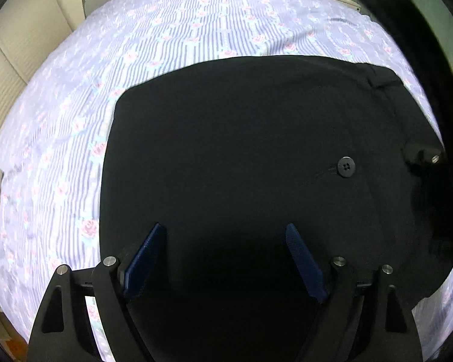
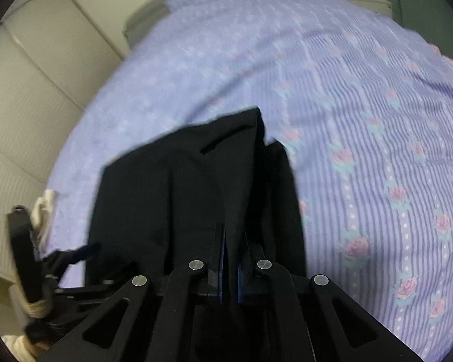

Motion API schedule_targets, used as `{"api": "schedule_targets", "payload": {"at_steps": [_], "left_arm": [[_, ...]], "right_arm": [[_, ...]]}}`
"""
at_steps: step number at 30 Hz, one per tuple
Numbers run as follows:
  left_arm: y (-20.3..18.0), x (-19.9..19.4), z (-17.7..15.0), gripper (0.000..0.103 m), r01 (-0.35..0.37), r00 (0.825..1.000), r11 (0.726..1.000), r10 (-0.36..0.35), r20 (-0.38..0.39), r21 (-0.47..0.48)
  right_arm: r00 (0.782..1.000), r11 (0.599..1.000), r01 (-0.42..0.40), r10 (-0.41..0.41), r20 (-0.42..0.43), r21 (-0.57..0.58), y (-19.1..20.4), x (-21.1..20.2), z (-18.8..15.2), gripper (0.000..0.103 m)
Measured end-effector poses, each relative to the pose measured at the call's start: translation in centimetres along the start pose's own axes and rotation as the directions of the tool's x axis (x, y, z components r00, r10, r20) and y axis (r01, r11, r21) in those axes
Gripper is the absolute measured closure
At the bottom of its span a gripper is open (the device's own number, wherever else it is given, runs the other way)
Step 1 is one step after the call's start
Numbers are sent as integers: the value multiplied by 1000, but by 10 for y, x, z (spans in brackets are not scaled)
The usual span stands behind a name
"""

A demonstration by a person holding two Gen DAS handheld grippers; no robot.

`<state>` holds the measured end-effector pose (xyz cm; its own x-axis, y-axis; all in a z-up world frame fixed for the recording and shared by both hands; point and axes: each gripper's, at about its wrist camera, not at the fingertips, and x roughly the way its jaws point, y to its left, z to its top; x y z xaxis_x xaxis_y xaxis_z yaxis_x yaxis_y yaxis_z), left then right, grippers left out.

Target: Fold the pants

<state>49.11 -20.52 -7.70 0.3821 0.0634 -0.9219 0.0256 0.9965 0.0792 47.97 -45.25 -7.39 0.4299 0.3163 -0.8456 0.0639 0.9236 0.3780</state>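
only the left view shows the pants' button beyond spread, empty fingers; right fingers pinch fabric.

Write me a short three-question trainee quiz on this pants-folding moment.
1. True or false: the left gripper is clamped on the pants.
2. The right gripper is: A) open above the bed; B) shut on the pants; C) holding a white cloth.
3. What small round thing shows on the pants in the left wrist view?

Key: 1 false, its jaws stand open over the fabric; 2 B; 3 a black button.
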Motion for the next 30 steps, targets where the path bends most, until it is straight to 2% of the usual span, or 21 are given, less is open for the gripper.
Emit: {"api": "schedule_targets", "payload": {"at_steps": [2,3,5,6,7,9,11,14,15,18,24,30], "left_arm": [[0,-1,2,19,-5,1000,1000,5,-1,-1],[-1,-2,2,20,-8,1000,1000,8,1,1],[-2,-7,2,20,-15,1000,1000,15,10,5],[-3,-11,2,20,-18,1000,1000,18,18,9],[-4,-14,2,20,-20,1000,1000,20,25,12],[1,-24,-1,20,-23,999,1000,22,42,15],[5,-32,1,20,-33,997,999,32,67,16],[6,-45,1,20,-37,994,999,36,106,13],[7,-50,2,20,-32,993,999,31,118,6],[9,-55,1,20,-32,989,999,33,143,-12],[10,-51,3,20,-14,990,1000,17,140,-21],[11,-42,3,20,4,993,999,0,118,-34]], "right_arm": [[1000,999,-3,3,-9,38,-6,3,0,95],[1000,999,12,-12,-6,31,-4,2,0,88],[996,996,88,-88,12,-9,3,-4,0,68],[990,989,143,-142,25,-41,8,-7,-1,53],[983,981,184,-183,33,-62,11,-9,-2,43],[972,968,234,-230,51,-94,15,-14,-4,42],[969,966,244,-240,52,-90,10,-23,-4,42],[983,984,173,-170,72,-46,7,-37,-6,39],[987,988,149,-146,70,-38,5,-38,-6,33],[995,996,92,-92,22,14,0,-24,-6,31],[998,992,63,-60,-34,106,-15,-4,-12,31],[997,990,45,-37,-64,130,-22,7,-16,31]]}}
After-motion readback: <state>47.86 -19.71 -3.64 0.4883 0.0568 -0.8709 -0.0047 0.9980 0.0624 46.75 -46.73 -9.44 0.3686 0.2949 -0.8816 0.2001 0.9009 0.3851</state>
